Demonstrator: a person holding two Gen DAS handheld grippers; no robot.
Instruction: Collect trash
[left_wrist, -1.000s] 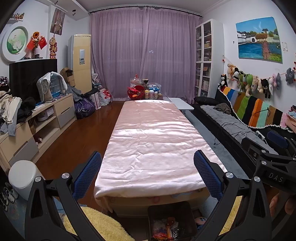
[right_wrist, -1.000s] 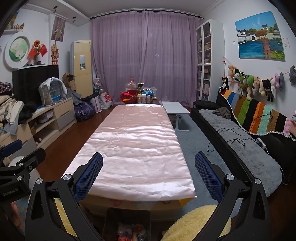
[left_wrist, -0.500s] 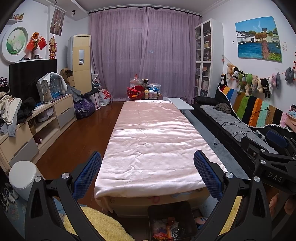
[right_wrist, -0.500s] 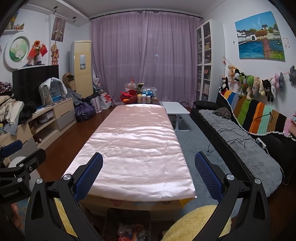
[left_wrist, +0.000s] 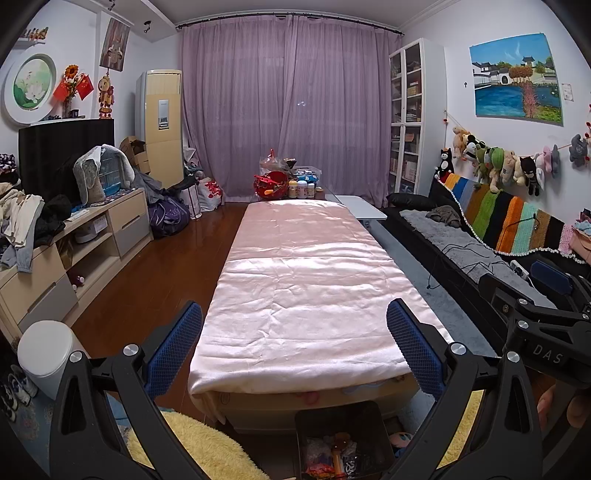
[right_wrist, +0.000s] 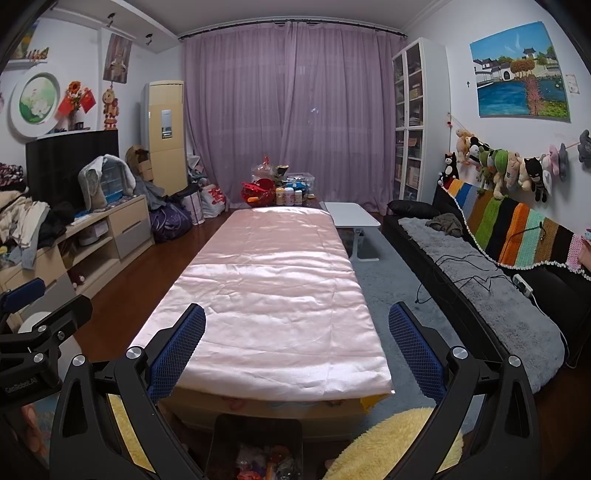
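Note:
A black bin holding colourful wrappers stands on the floor below the near end of a long table covered in pink satin cloth. It also shows in the right wrist view. My left gripper is open and empty, held above the bin and the table's near edge. My right gripper is open and empty, beside it at the same height. The right gripper's body shows at the right edge of the left wrist view. The pink cloth bears nothing at its near end.
A yellow fluffy rug lies under the grippers. A white lidded can stands at the left. A black sofa with a grey throw runs along the right. A red basket and bottles sit at the table's far end. A TV cabinet lines the left.

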